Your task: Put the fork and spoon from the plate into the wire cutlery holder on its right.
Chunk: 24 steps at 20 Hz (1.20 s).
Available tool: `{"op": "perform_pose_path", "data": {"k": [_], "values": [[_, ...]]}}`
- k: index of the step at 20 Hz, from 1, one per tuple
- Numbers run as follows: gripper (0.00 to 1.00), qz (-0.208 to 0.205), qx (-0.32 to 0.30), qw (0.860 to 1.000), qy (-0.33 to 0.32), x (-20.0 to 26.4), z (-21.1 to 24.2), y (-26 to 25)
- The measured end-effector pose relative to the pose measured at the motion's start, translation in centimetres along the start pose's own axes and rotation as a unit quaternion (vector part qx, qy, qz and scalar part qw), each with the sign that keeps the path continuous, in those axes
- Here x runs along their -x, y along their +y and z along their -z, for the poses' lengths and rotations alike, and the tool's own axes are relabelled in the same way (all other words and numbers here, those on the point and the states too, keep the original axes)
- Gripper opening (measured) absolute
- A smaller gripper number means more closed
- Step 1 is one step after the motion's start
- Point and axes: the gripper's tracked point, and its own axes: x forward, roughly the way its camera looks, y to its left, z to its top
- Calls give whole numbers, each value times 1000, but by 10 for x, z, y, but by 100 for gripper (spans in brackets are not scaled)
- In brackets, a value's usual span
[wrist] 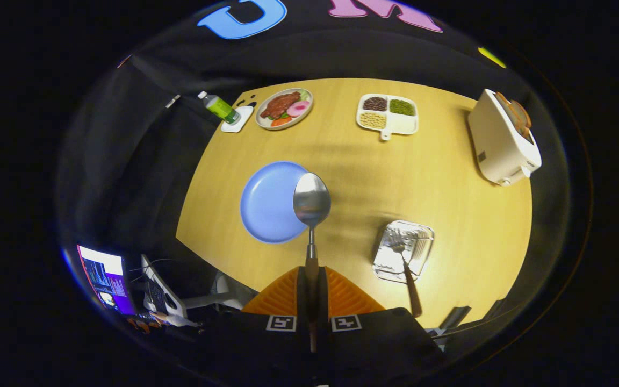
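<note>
Spoon first: the steel spoon with a brown wooden handle [311,215] is sitting clamped between the two orange ribbed fingers [282,295] of the gripper [312,293], both pads pressing on its handle. Its long axis is running straight ahead along the fingers, bowl leading and pointing away from the holder of the tool, the handle end tucked back between the pads. It is hanging above the wooden tabletop [449,215], its bowl overlapping the right rim of the round pale blue plate [269,201], which is lying bare.

Just ahead and to the right, the square silver wire cutlery holder [403,250] is already carrying the brown-handled fork [407,274], tines down inside and handle leaning out toward the gripper.

Judging from this, the risk is lying in the drop: the spoon is being held level, so it needs tipping before entry, and a short grip on the handle could let it swivel. The leaning fork handle may also be blocking the approach, and a knock could be tipping the light holder.

Farther off are standing a white toaster [503,140], a divided white dish of beans [387,114], a food plate [284,107] and a green bottle [219,106].
</note>
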Motion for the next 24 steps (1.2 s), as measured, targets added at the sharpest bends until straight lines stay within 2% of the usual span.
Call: {"op": "perform_pose_path", "data": {"k": [5, 9, 12, 20, 24], "values": [[9, 42, -11, 995, 89, 17, 38, -58], [9, 49, -14, 986, 159, 11, 44, -80], [9, 64, -9, 974, 216, 2, 44, -94], [9, 102, -7, 944, 315, -40, 34, -103], [9, 110, -20, 936, 334, -59, 30, -101]]}}
